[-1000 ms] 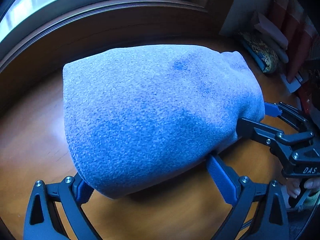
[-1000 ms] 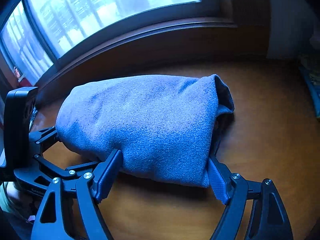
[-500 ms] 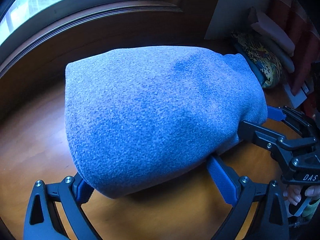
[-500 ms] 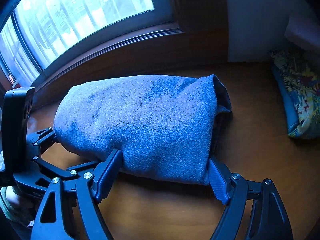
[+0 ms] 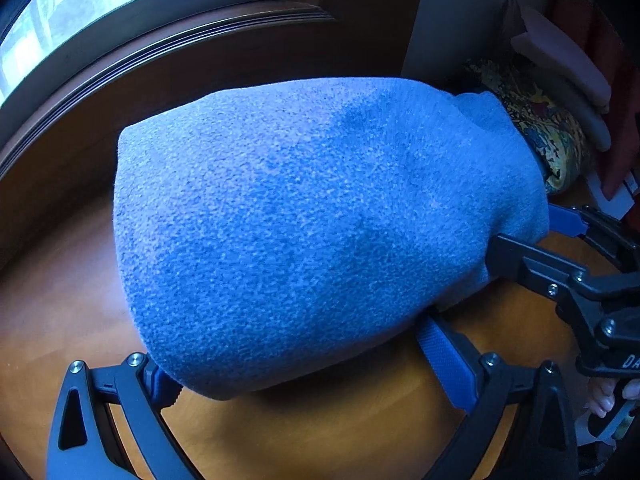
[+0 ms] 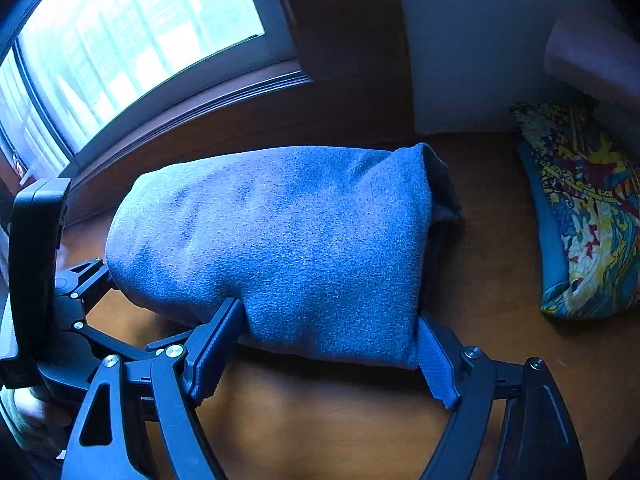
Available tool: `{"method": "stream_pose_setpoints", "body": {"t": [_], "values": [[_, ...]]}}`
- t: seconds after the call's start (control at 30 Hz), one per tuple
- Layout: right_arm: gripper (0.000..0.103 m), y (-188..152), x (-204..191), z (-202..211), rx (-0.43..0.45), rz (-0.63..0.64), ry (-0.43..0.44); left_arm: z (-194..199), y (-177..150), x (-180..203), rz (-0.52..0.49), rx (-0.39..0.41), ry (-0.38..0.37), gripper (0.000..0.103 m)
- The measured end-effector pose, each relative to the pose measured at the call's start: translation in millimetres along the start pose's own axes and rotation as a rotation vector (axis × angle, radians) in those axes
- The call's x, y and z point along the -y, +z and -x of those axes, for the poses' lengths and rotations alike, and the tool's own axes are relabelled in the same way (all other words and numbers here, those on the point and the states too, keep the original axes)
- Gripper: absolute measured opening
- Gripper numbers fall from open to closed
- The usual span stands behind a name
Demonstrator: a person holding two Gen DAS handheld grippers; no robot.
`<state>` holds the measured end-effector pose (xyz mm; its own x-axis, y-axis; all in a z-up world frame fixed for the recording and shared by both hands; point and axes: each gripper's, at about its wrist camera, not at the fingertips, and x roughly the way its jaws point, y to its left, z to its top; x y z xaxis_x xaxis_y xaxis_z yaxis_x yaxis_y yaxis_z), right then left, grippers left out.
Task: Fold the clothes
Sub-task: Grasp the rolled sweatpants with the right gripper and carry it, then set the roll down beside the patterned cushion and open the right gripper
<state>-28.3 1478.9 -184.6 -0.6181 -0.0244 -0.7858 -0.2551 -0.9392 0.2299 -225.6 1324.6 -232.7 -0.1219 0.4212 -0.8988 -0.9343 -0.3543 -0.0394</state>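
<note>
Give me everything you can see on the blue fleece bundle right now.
The blue fleece bundle is a folded garment of nubby, fuzzy fabric, plump and rounded, with layered edges showing at one end. It sits over the wooden table, spanned wide between both grippers: the left gripper flanks one end, the right gripper the other, fingers against its sides. Whether its underside rests on the wood is hidden. A patterned cloth lies apart, beside it.

window [image 6: 132,60] | wooden surface [image 6: 340,412] | patterned cushion [image 6: 588,208] far right | white wall [image 6: 472,52]

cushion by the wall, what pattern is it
Busy multicolour print, yellow, blue and red, on the cushion; clearest in the right wrist view.
</note>
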Motion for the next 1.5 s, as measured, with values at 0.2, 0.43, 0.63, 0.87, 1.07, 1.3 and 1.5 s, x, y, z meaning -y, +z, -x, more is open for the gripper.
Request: {"method": "stream_pose_setpoints", "body": {"t": [0.2, 0.43, 0.63, 0.87, 1.07, 1.3, 1.5], "values": [[0.081, 2.3, 17.0, 13.3, 0.006, -0.013, -0.012, 2.1, -3.5, 1.1, -0.013, 0.001, 0.015, 0.103], [0.081, -6.5, 35.1, 30.8, 0.012, -0.037, -0.033, 5.7, -10.1, 4.3, -0.043, 0.006, 0.035, 0.103], [0.081, -8.2, 37.6, 36.0, 0.018, -0.033, -0.034, 6.6, -11.7, 9.9, -0.036, 0.012, 0.038, 0.103], [0.081, -6.4, 32.4, 40.9, 0.04, -0.037, -0.065, 24.1, -17.7, 9.3, 0.018, 0.019, 0.01, 0.103], [0.081, -13.7, 32.2, 64.2, 0.043, -0.06, -0.077, 59.0, -40.8, 8.6, 0.025, 0.036, 0.037, 0.103], [0.081, -29.2, 12.2, 74.5, -0.004, -0.047, -0.07, 82.5, -69.0, 17.6, 0.044, 0.02, 0.008, 0.103], [0.081, -35.5, -1.4, 81.6, 0.006, -0.019, -0.08, 71.9, -63.3, 32.2, 0.015, 0.009, 0.04, 0.103]]}}
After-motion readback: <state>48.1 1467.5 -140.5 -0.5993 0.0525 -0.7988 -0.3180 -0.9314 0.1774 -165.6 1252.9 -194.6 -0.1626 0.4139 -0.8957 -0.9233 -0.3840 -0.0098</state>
